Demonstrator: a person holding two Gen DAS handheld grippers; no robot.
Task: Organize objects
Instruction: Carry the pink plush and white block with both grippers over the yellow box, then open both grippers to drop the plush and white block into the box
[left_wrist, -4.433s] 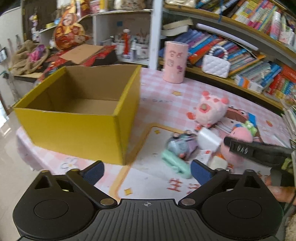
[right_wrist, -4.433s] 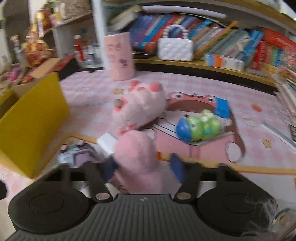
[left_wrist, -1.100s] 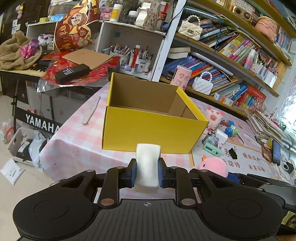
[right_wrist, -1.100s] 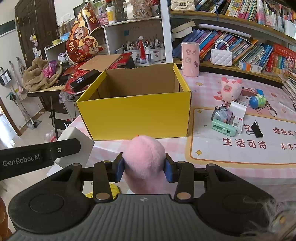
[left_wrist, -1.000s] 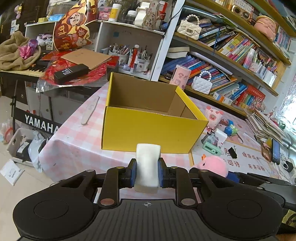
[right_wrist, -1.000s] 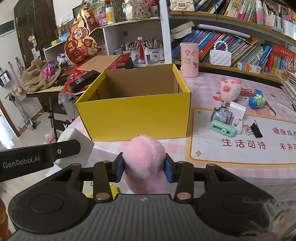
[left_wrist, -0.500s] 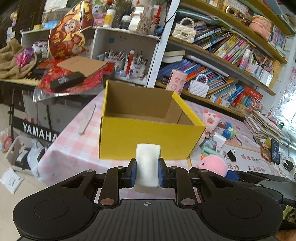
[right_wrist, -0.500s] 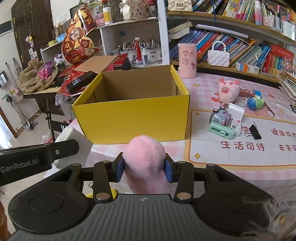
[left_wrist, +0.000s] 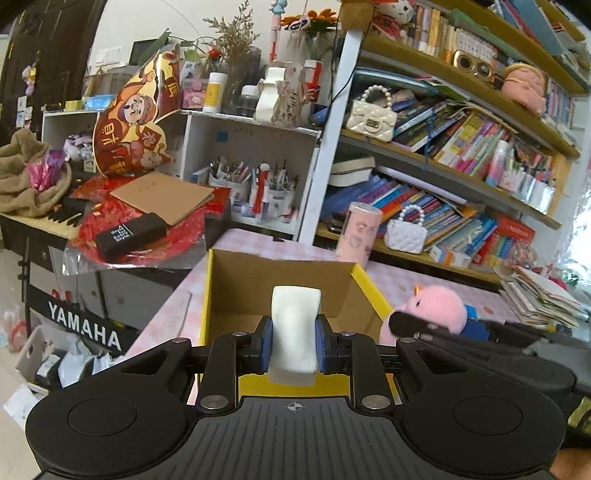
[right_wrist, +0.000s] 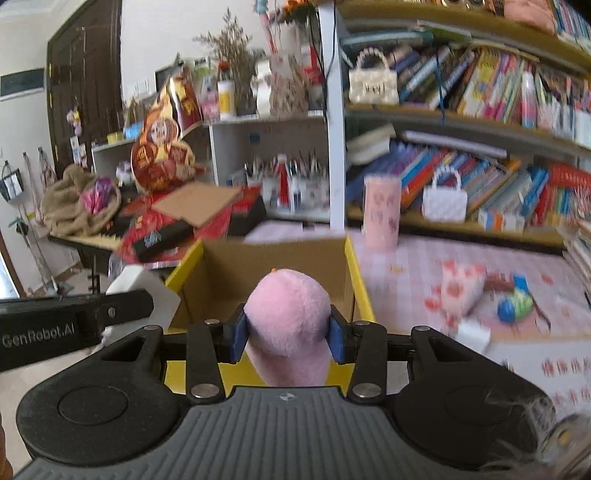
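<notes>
Fingers of the left gripper (left_wrist: 293, 345) are clamping a white block (left_wrist: 294, 332) between their blue pads, and those of the right gripper (right_wrist: 287, 334) are squeezing a pink plush (right_wrist: 287, 325) at its waist. Both loads are hanging over the near wall of the box (left_wrist: 369, 286), whose open top is lying just ahead and below.

To do this step well, I judge that each gripper should be carrying its load past the near rim and over the bare cardboard floor before letting go, with the 2 grippers kept apart so they are not knocking together; the right one (left_wrist: 410, 325) is sitting close beside the left in the left view. Lowering first would keep the plush from bouncing out.

Block: smooth, off-white, rounded at the top, standing upright in the grip. Plush: fuzzy, soft pink, bulging above the pads, so it is likely springing wide on release.
</notes>
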